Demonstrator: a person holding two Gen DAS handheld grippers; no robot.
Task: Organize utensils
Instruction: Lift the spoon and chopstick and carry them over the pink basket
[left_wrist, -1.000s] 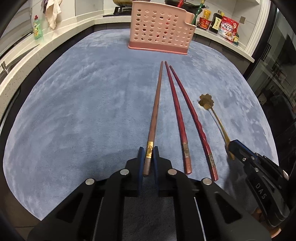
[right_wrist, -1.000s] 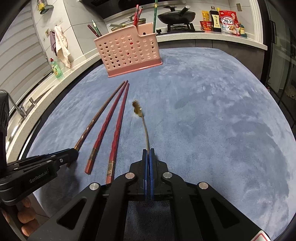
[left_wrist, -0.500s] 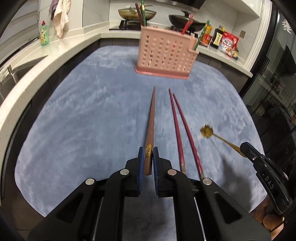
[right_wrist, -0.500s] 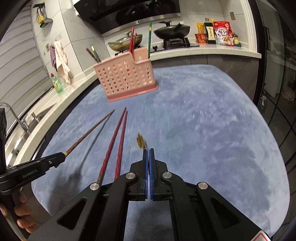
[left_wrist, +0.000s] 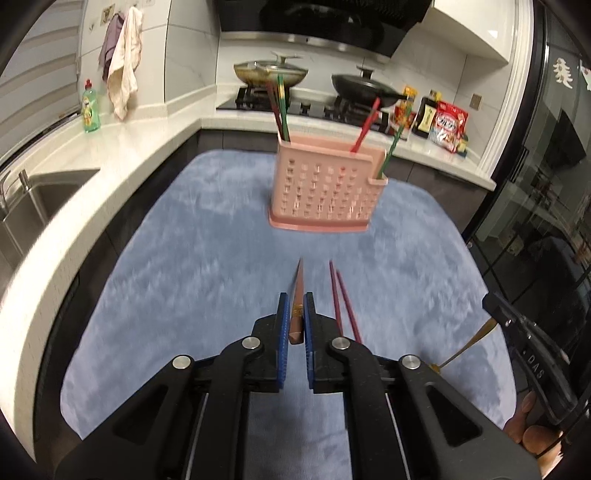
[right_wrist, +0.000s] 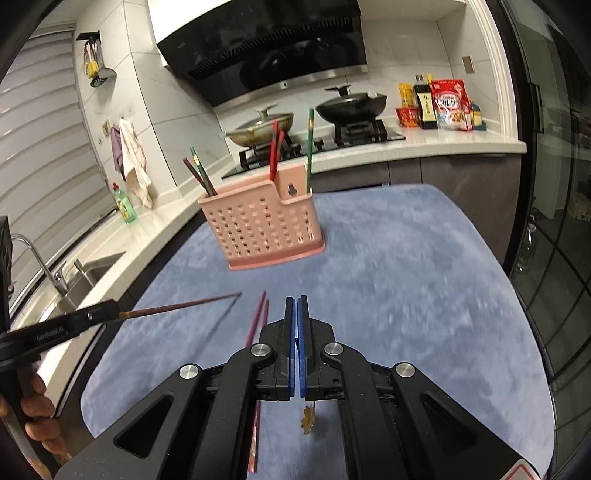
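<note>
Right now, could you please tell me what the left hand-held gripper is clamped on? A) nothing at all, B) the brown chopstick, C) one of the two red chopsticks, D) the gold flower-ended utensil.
B: the left hand-held gripper pinches the brown chopstick near its gold band, while the two red chopsticks lie apart on the blue mat.

A blue-grey plush cloth (left_wrist: 192, 266) covers the bench, bearing a pink perforated utensil basket (left_wrist: 325, 192) at upper centre of the frame and two red chopsticks (left_wrist: 341, 295) lying side by side below it.
</note>
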